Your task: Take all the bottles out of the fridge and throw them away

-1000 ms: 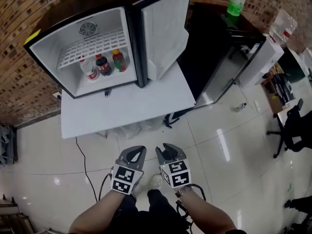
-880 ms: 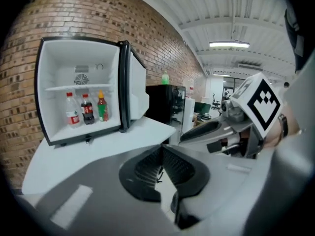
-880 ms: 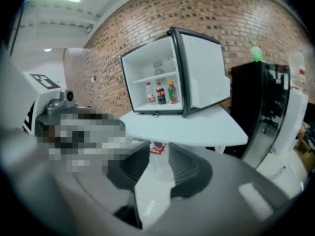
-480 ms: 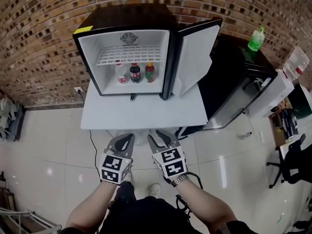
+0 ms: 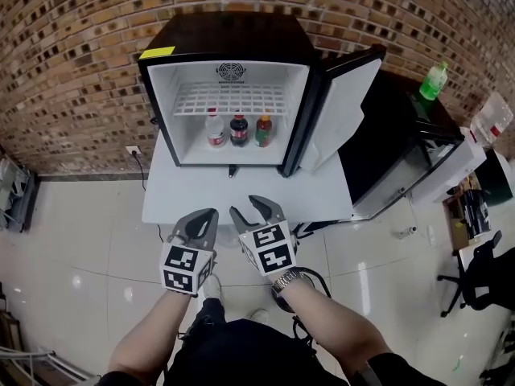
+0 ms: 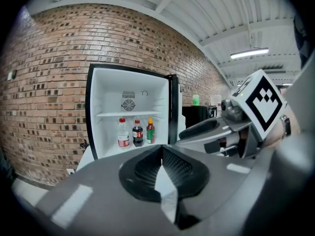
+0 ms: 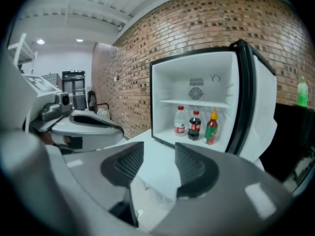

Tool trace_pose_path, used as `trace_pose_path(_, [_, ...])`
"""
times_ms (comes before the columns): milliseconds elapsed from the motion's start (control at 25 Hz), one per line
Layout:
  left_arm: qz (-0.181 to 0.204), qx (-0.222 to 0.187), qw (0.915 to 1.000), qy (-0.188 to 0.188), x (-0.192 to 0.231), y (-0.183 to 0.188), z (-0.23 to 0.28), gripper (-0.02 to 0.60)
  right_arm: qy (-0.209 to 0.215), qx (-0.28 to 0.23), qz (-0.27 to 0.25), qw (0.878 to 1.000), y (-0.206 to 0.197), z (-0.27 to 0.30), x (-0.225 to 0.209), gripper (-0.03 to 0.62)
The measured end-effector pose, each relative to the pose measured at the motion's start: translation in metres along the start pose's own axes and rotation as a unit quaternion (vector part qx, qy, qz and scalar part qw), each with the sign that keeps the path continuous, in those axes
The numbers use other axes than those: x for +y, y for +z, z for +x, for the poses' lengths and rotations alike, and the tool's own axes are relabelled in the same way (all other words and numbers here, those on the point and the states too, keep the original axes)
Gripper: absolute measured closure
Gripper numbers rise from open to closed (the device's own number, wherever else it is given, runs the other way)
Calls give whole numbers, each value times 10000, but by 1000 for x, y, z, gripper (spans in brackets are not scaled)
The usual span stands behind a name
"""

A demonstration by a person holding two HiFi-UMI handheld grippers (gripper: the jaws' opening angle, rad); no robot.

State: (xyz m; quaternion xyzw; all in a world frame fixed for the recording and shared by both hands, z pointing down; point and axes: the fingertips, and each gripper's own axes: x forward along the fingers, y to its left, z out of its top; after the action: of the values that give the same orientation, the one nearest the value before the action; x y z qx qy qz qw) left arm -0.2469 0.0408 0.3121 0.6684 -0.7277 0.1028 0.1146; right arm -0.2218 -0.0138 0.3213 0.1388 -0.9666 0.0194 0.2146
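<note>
Brick wall is running behind a small black fridge, which is standing on a white table over a pale tiled floor. Its door is hanging wide open to the right. Three bottles are standing upright in a close row on the fridge floor, under the white wire shelf: a clear bottle with a red cap on the left, a dark cola bottle in the middle, and a red bottle with a yellow cap on the right. Right of the fridge, a green bottle is sitting on top of a black cabinet.

The person is holding both grippers side by side in front of the table, well apart from the bottles and pointing toward the fridge. The left gripper is showing its jaws pressed together at the tips with nothing between them. The right gripper is spreading its jaws, which are standing clearly apart with only the table edge and floor showing through the gap.
</note>
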Motion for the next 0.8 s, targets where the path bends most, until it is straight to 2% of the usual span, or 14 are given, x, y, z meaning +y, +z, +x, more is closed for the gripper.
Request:
trace_pose_path(400, [185,31,9997,-185,92,24,41,577,-347,51,225,9991,46,103,-14,382])
trace_pose_path(800, [284,157,9983,-484,157,24,82,577,-819,189,485,9953,60,202,-43,331])
